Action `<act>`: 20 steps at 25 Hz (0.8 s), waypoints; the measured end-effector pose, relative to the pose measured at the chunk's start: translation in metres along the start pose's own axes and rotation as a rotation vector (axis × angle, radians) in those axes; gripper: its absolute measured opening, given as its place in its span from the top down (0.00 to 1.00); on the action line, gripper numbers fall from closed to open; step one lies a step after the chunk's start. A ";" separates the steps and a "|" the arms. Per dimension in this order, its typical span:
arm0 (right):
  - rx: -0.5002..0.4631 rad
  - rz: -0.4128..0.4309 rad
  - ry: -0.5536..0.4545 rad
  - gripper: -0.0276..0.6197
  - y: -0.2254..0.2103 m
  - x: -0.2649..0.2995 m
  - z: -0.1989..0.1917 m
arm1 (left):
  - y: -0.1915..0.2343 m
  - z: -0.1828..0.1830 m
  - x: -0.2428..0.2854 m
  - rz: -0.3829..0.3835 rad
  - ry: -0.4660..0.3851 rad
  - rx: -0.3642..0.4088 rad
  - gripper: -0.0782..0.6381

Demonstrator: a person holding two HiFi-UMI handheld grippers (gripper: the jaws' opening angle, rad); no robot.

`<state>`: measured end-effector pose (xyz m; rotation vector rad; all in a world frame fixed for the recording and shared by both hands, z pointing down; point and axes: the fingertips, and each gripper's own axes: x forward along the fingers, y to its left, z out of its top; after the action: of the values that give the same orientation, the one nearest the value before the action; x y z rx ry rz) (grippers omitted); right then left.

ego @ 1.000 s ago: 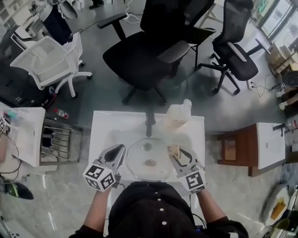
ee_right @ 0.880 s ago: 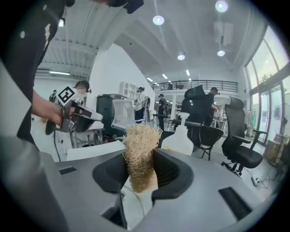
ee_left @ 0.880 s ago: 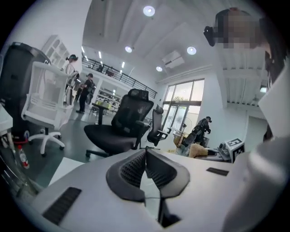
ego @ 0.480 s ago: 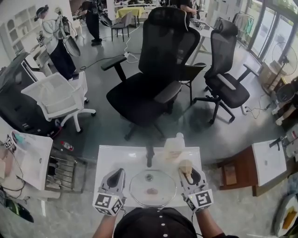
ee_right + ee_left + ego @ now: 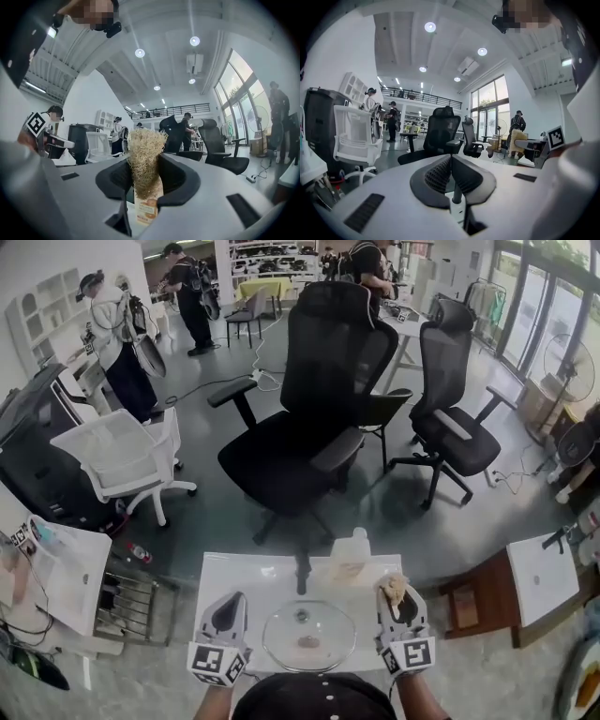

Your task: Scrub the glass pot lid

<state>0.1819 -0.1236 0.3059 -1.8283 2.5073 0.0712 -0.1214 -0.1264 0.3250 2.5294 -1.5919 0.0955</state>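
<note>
The round glass pot lid [image 5: 309, 636] lies flat on the white table [image 5: 253, 570], its knob [image 5: 301, 616] facing up and a brown smear near its middle. My left gripper [image 5: 236, 598] hovers off the lid's left edge; in the left gripper view the left gripper [image 5: 451, 161] is shut with nothing between its jaws. To the right of the lid, my right gripper [image 5: 395, 587] is shut on a straw-coloured fibre scrubber [image 5: 394, 589]. The scrubber [image 5: 145, 157] stands up between the right gripper's [image 5: 146, 168] dark pads. Both grippers point level, away from the lid.
A clear plastic bottle [image 5: 349, 557] with an orange label [image 5: 147, 209] stands at the table's far edge, a black post [image 5: 302, 572] beside it. Black office chairs [image 5: 309, 442] stand beyond the table. A wire rack [image 5: 131, 592] is at the left, a brown stool [image 5: 466, 606] at the right.
Both grippers have lifted off the lid's edges and swung up to point level; the right one carried the scrubber along. The head view has tilted up toward the room.
</note>
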 end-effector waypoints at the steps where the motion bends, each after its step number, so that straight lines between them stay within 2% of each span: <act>1: 0.000 0.000 -0.002 0.73 -0.001 0.000 0.001 | 0.000 0.000 0.000 0.003 0.001 0.004 0.85; 9: -0.026 0.053 -0.013 0.73 0.011 0.002 0.007 | -0.003 -0.004 -0.001 0.013 0.019 0.034 0.85; 20: -0.018 0.060 -0.012 0.73 0.019 0.007 0.004 | -0.004 -0.005 0.003 0.008 0.031 0.041 0.85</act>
<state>0.1618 -0.1247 0.3019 -1.7534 2.5612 0.1067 -0.1164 -0.1270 0.3304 2.5390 -1.6051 0.1696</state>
